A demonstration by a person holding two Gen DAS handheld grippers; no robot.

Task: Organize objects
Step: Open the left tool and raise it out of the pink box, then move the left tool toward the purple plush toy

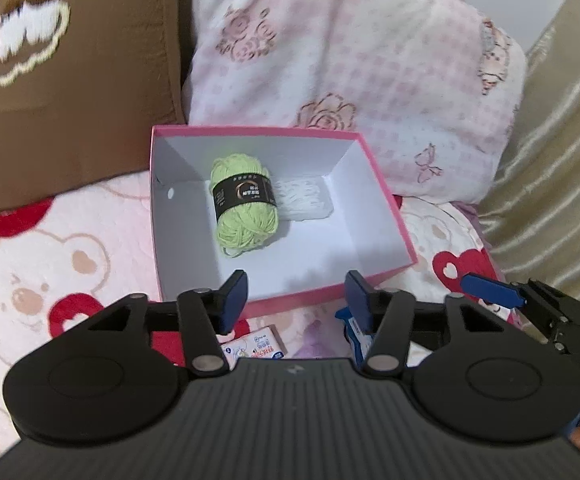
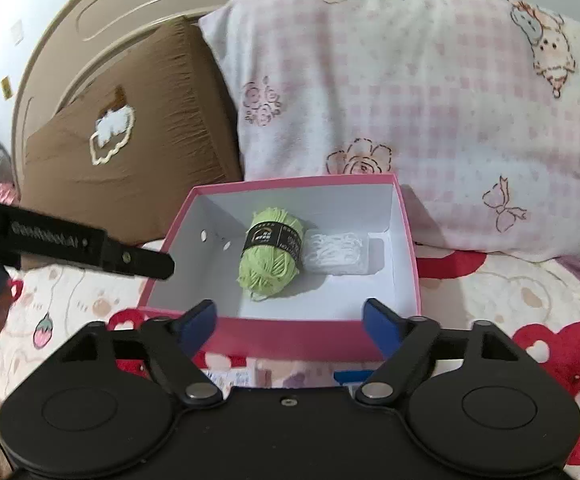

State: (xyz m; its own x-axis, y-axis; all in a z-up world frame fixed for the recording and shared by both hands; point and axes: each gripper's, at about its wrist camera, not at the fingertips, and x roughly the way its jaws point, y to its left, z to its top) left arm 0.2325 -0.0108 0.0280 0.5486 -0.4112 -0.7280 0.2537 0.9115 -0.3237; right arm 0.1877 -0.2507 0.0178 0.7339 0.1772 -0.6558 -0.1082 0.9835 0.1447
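Two yarn items in one pink box (image 1: 386, 200), white inside, lid off, sitting on bed w/ bear-print blanket (image 1: 50, 248), box's far edge against pink checked pillow (image 1: 350, 60), brown cushion (image 1: 70, 80) at far-left corner. Left wrist view: green yarn ball (image 1: 244, 204) w/ black label lies on box floor nr middle-back; white yarn bundle (image 1: 306, 200) just beside it on the right, touching. Left gripper (image 1: 296, 292) hangs over box's near edge, jaws spread, nothing betw. them. Small printed packet (image 1: 256, 346) and a blue-white item (image 1: 356, 328), partly hidden, lie on blanket under the gripper. Right gripper's blue fingertip (image 1: 494, 290) pokes in at right edge. Right wrist view: same box (image 2: 286, 330), green ball (image 2: 272, 256) mid-floor, white bundle (image 2: 338, 254) twd right wall. Right gripper (image 2: 290, 320) above near edge, jaws spread wide, empty. Left gripper's black finger (image 2: 138, 260) reaches in from left over box's left wall. Beige headboard (image 2: 130, 12) behind cushions.
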